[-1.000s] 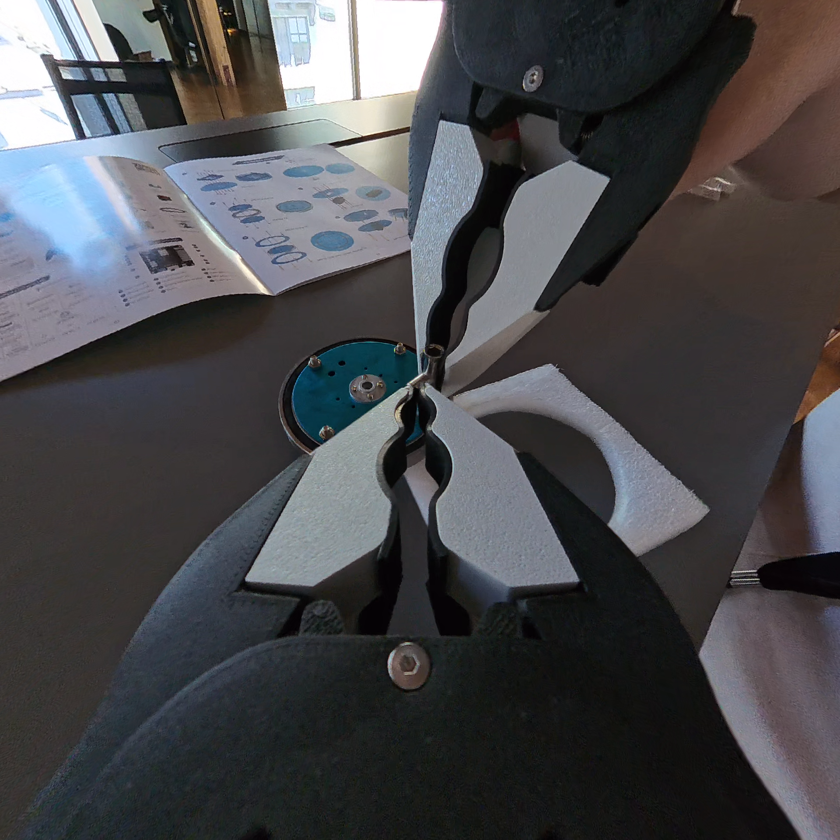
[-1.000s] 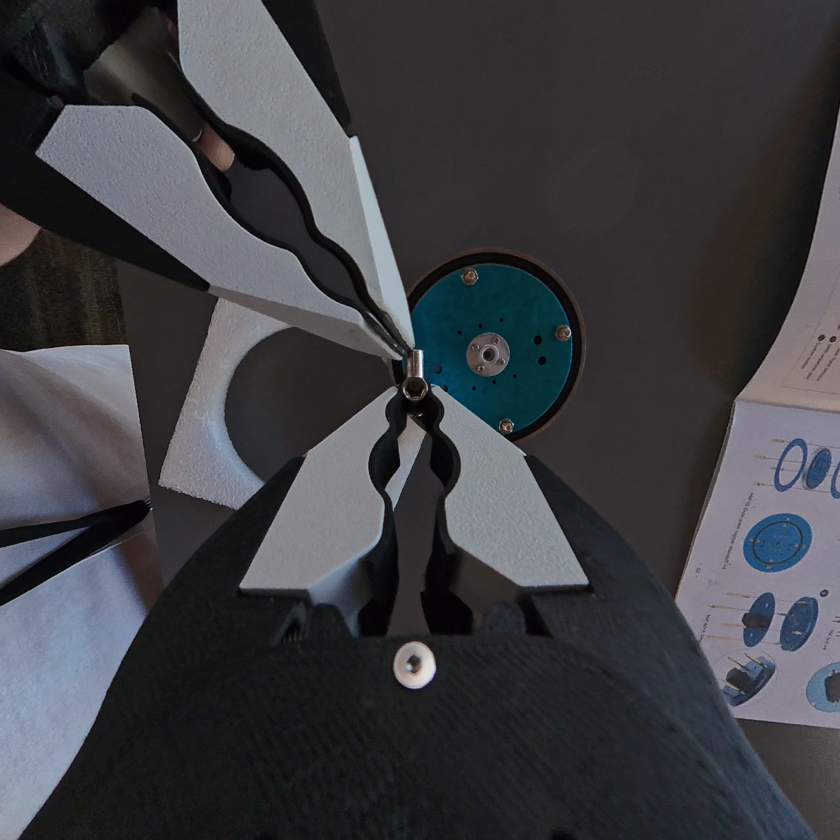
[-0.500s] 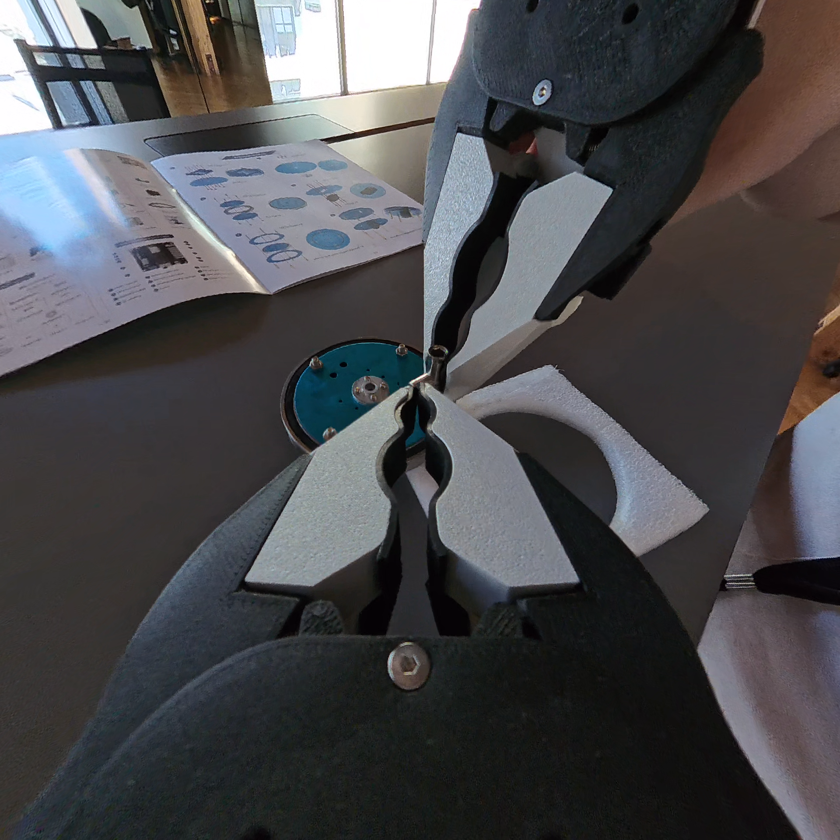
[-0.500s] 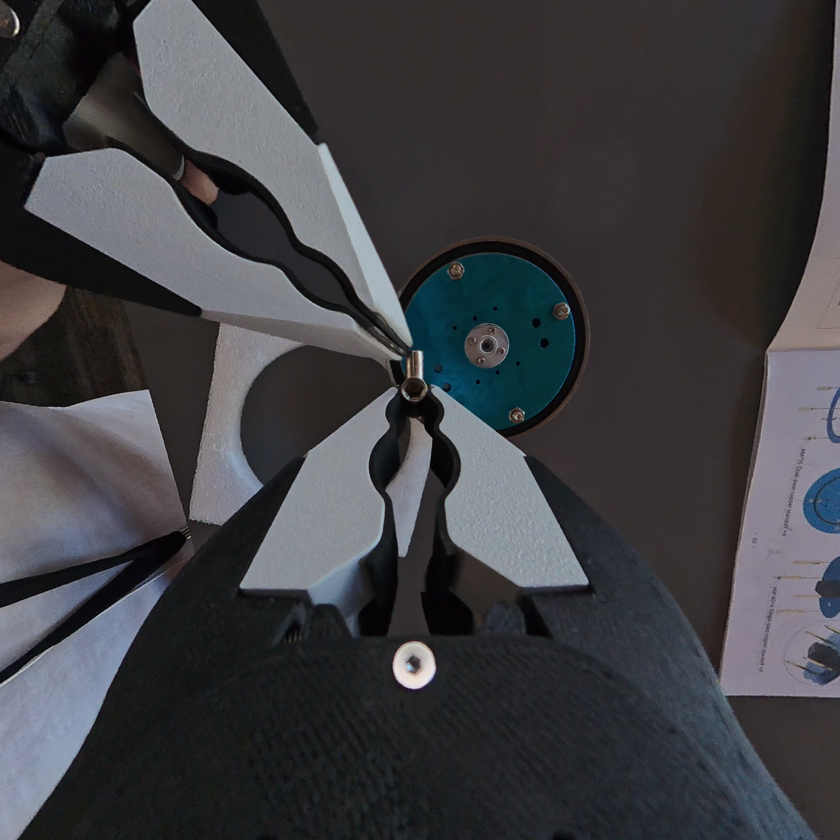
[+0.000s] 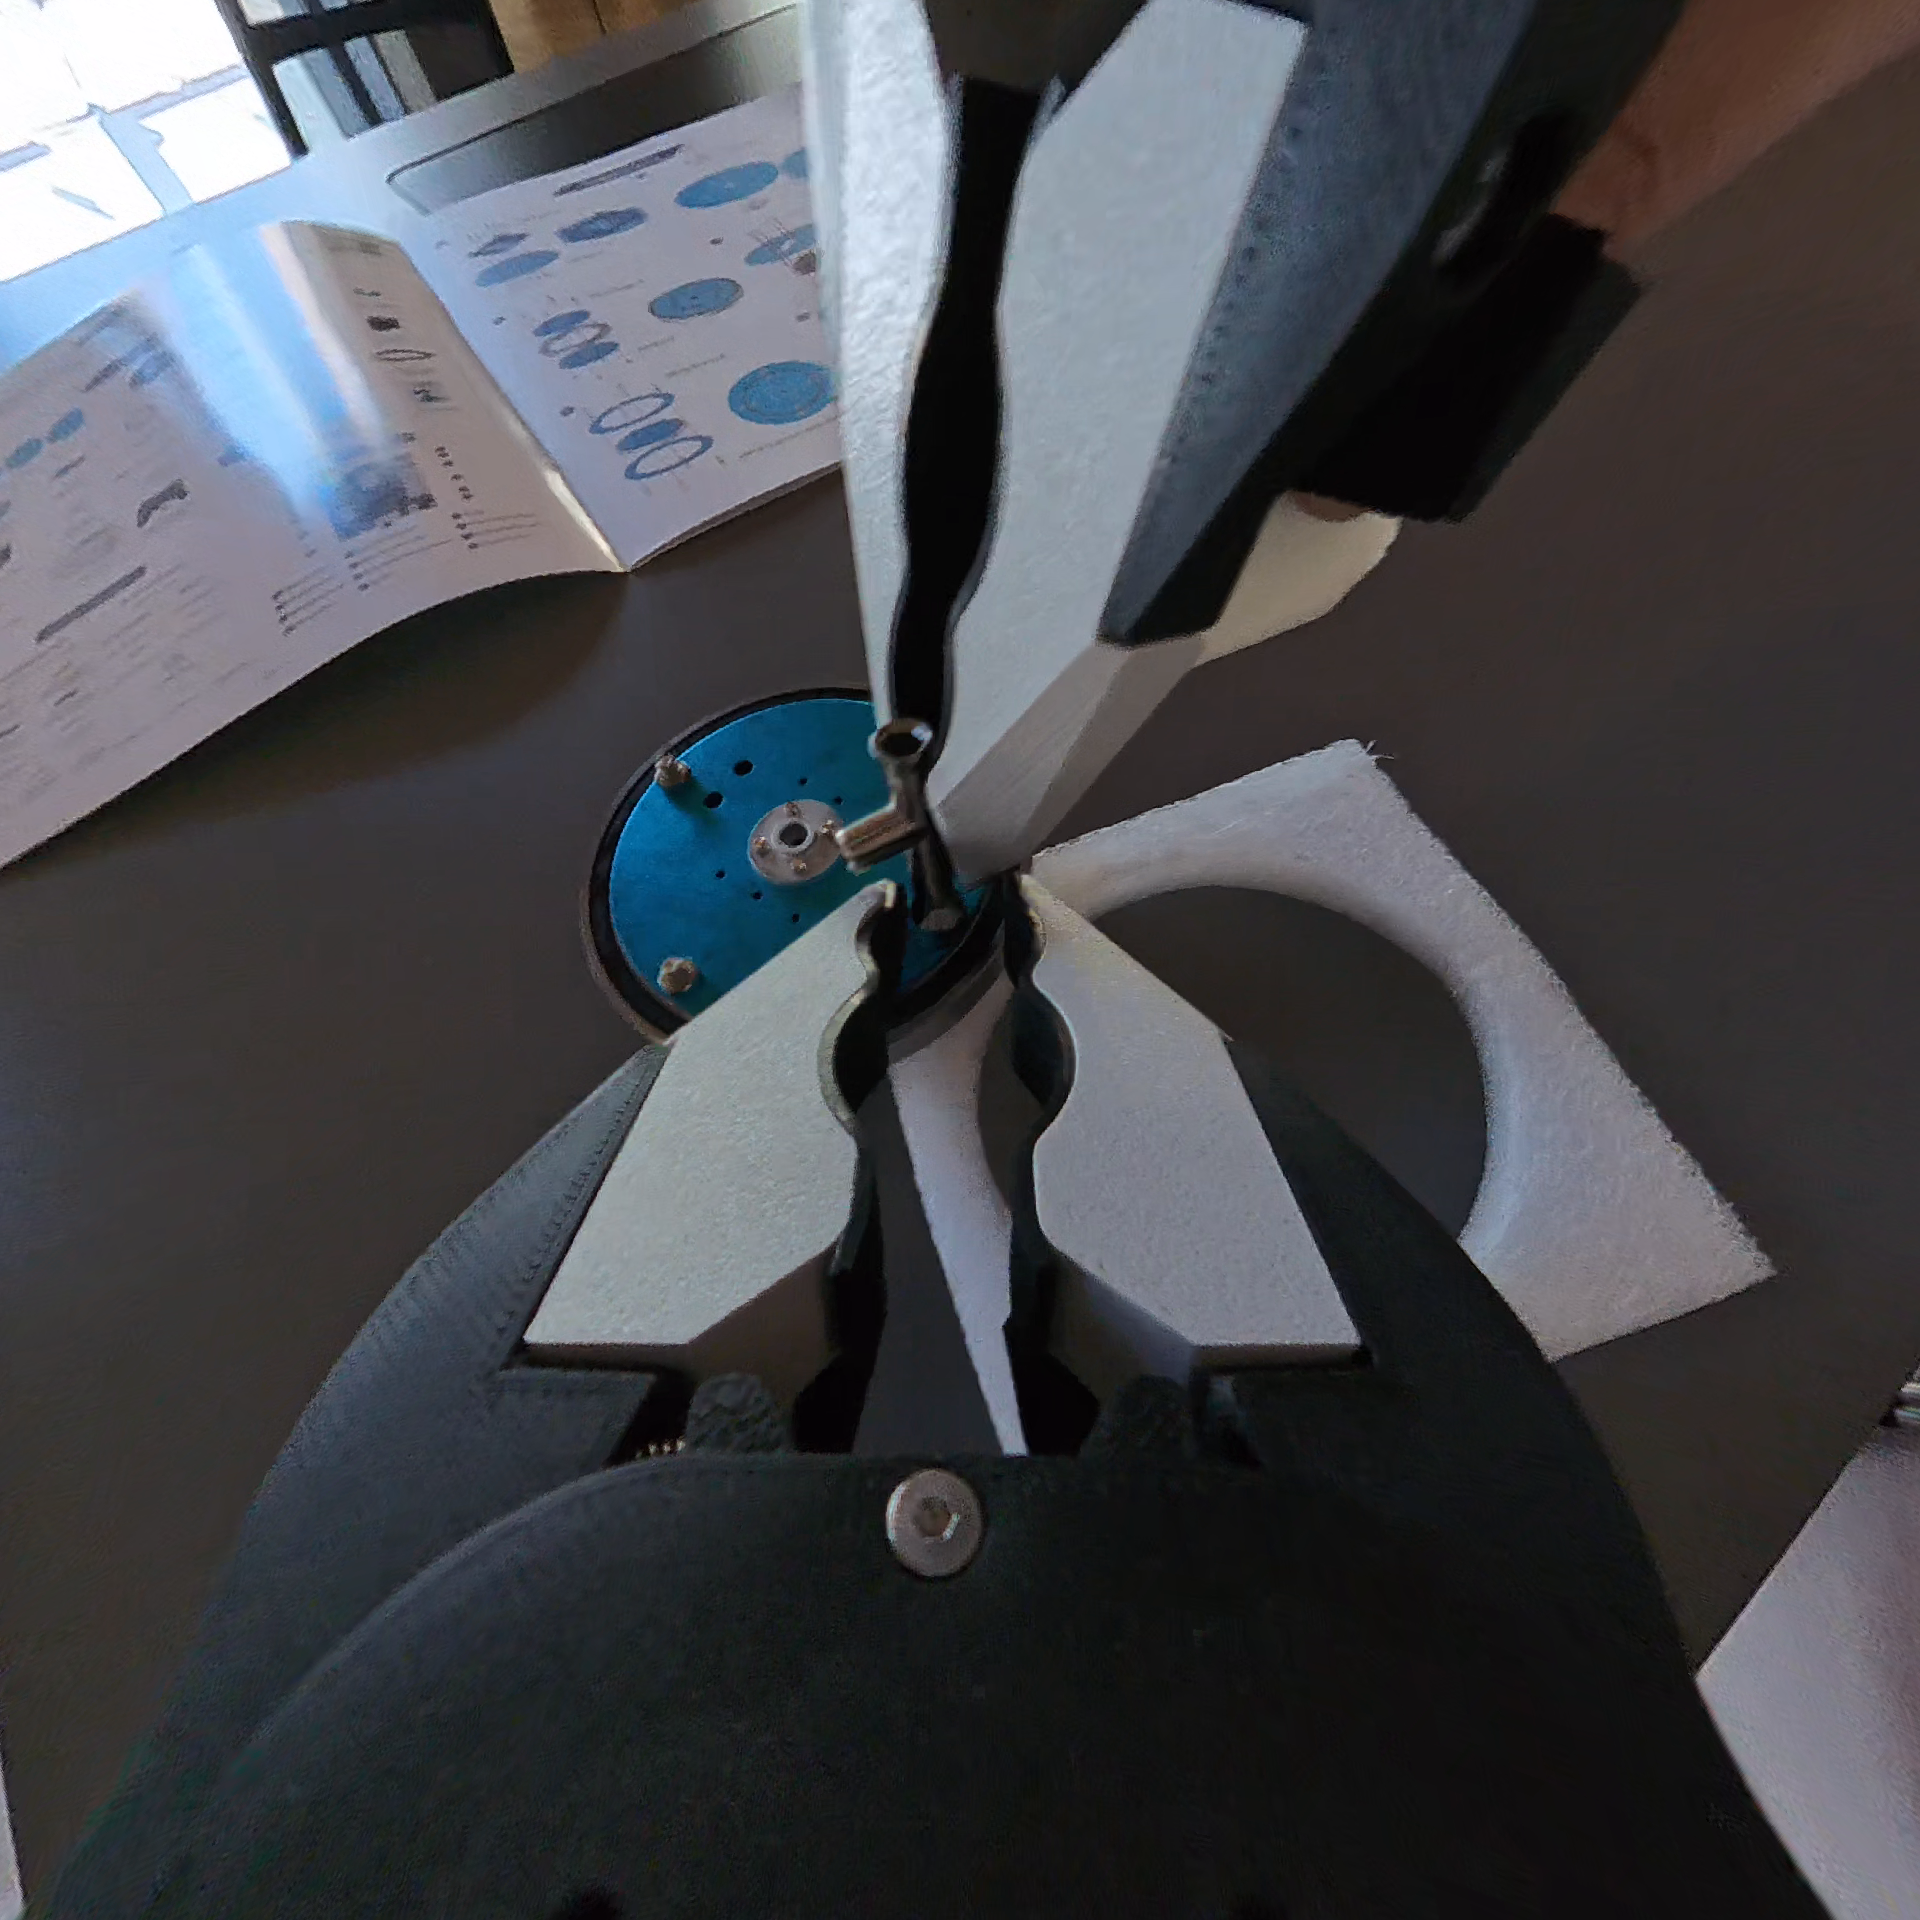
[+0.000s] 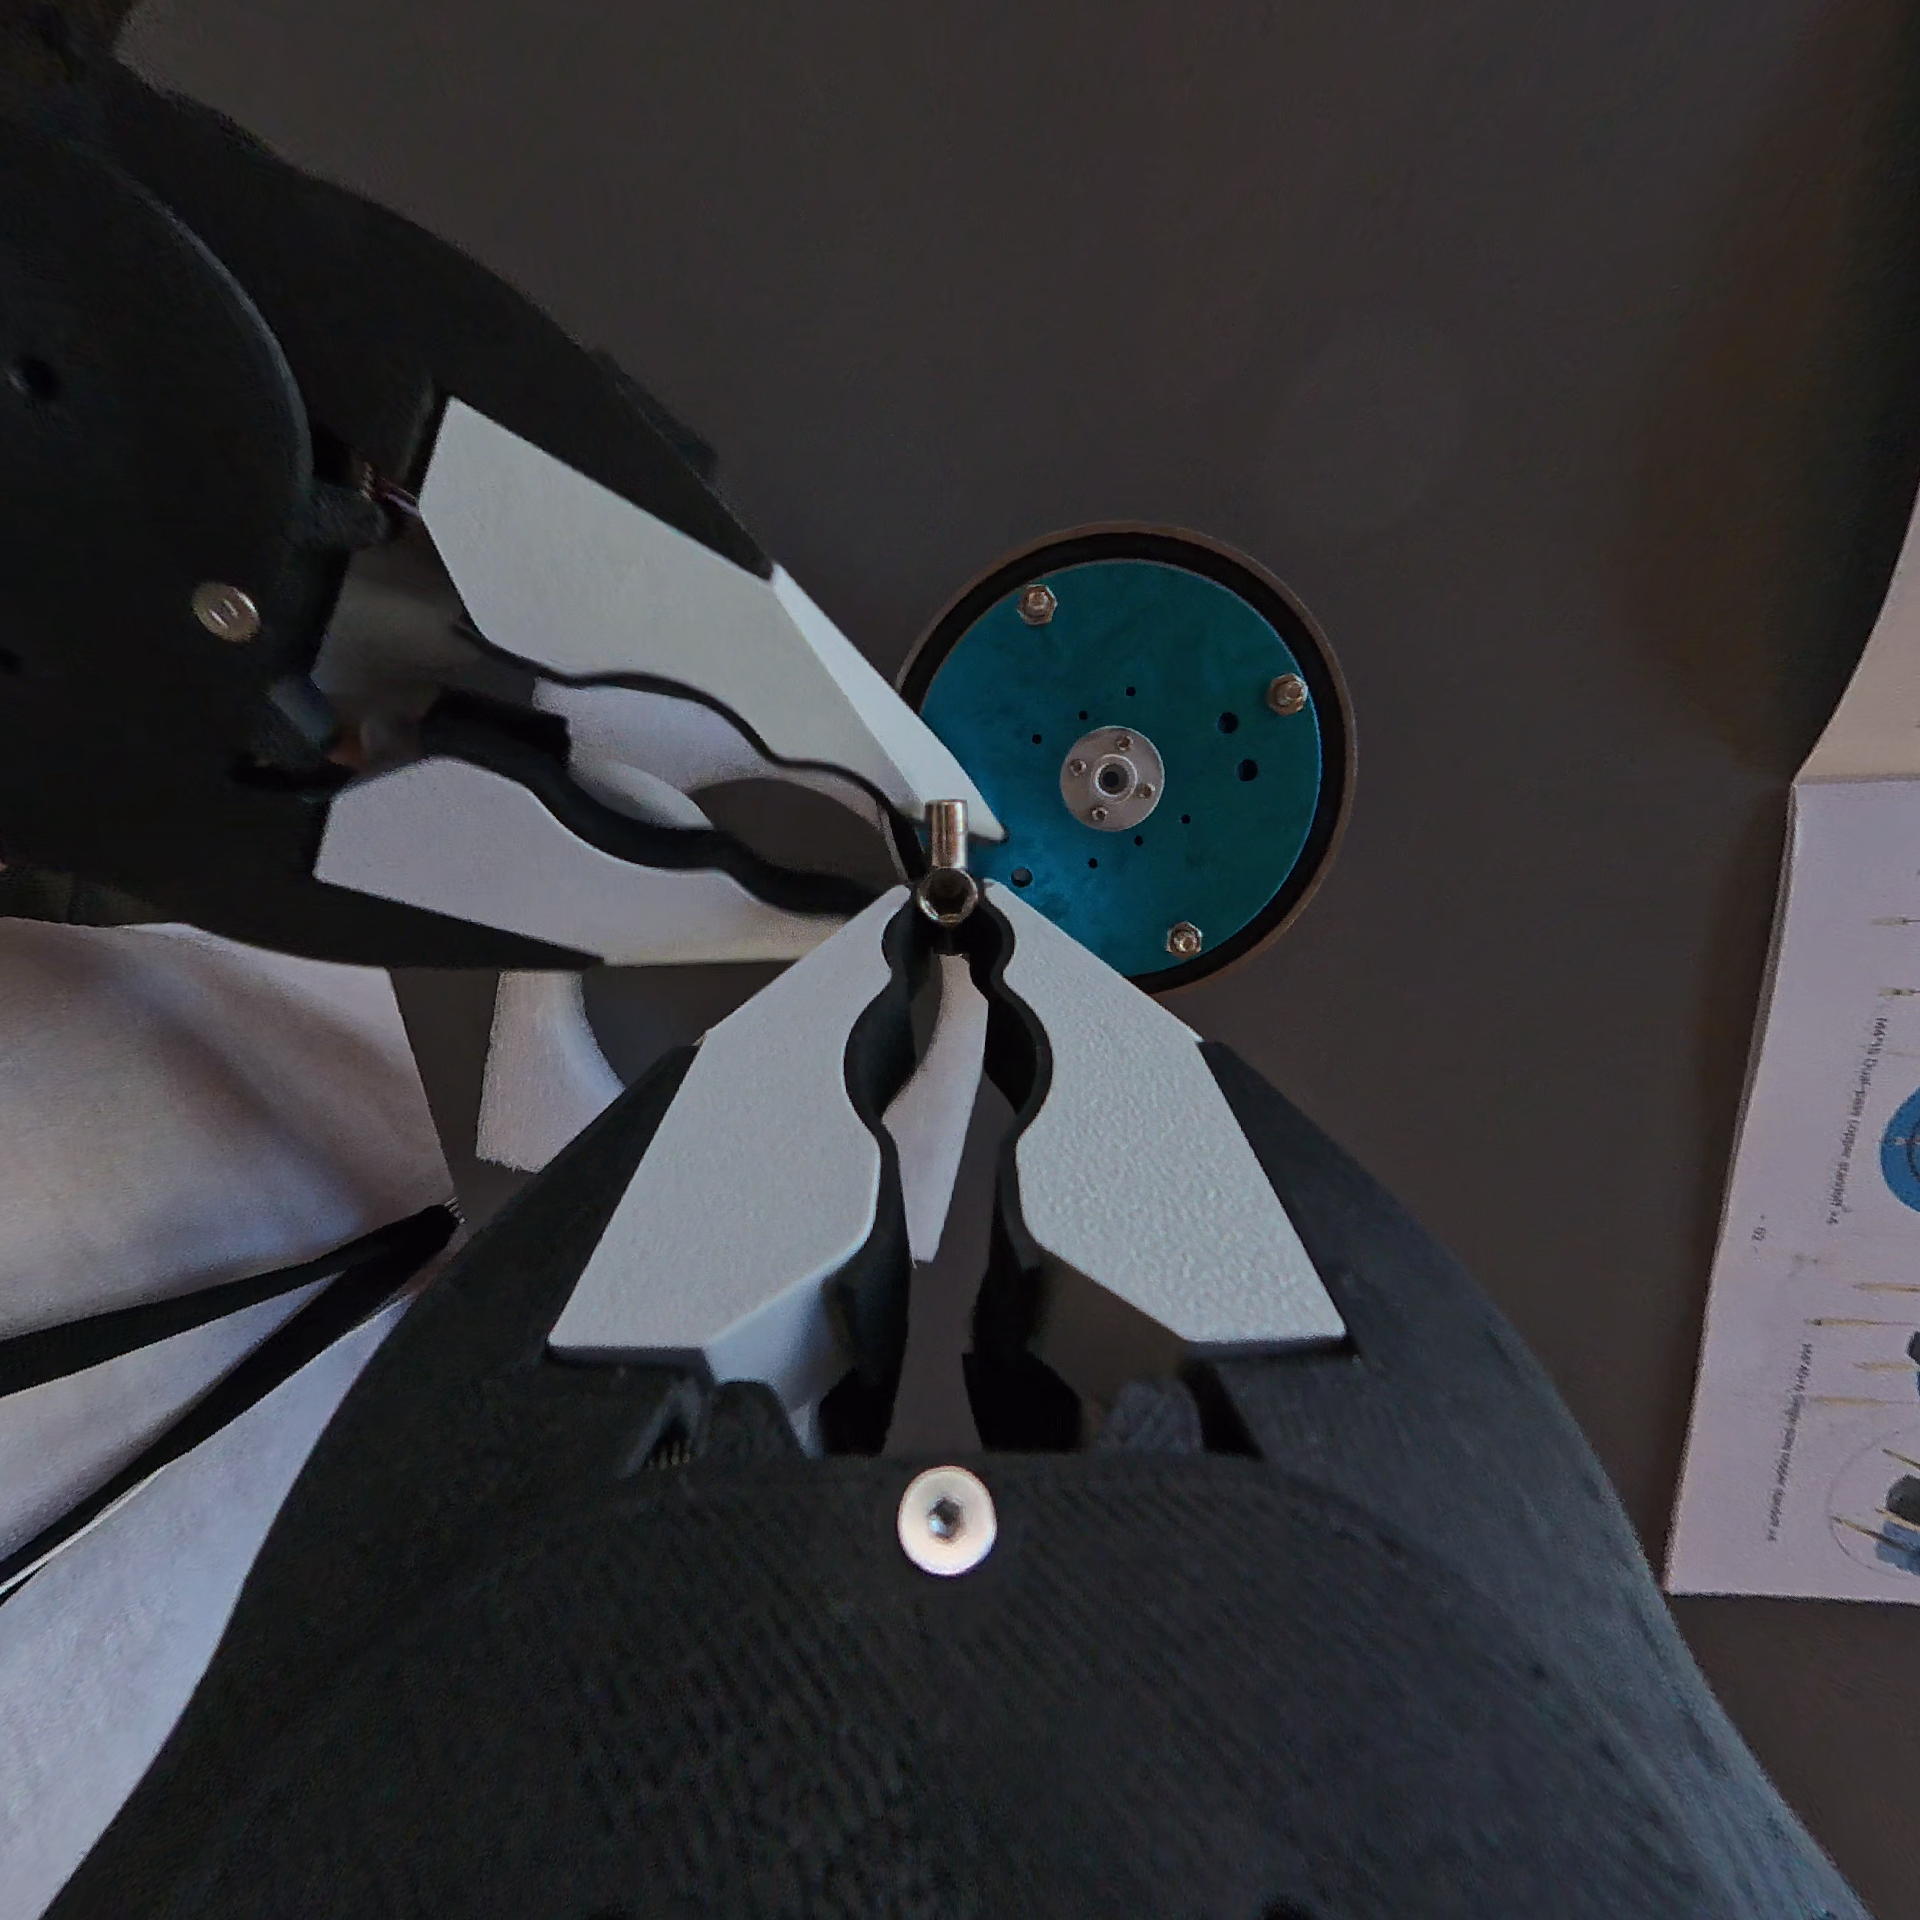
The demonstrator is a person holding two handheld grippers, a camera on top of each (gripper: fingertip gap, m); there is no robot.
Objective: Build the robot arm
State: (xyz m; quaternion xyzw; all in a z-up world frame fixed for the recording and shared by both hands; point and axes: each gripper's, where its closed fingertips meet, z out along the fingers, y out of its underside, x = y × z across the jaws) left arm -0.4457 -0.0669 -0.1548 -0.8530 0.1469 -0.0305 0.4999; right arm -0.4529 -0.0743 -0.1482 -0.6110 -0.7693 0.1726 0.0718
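Directly over the near edge of the blue disc [image 6: 1174, 748], the right gripper [image 6: 945, 912] is clamped on a small metal fitting [image 6: 945, 831], held in the air. Facing it, the left gripper [image 5: 948, 899] has its jaws slightly apart around nothing, its tips just beside the fitting. A white foam piece [image 5: 1558, 1039] with a round cutout lies beside the disc, and an open booklet [image 5: 312, 436] lies beyond it.

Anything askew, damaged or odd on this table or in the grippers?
Nothing stands out. The right gripper pinches a small metal fitting near the edge of the blue disc; the left gripper is open beside it. The disc lies flat beside white foam with an empty round cutout. No damage shows.
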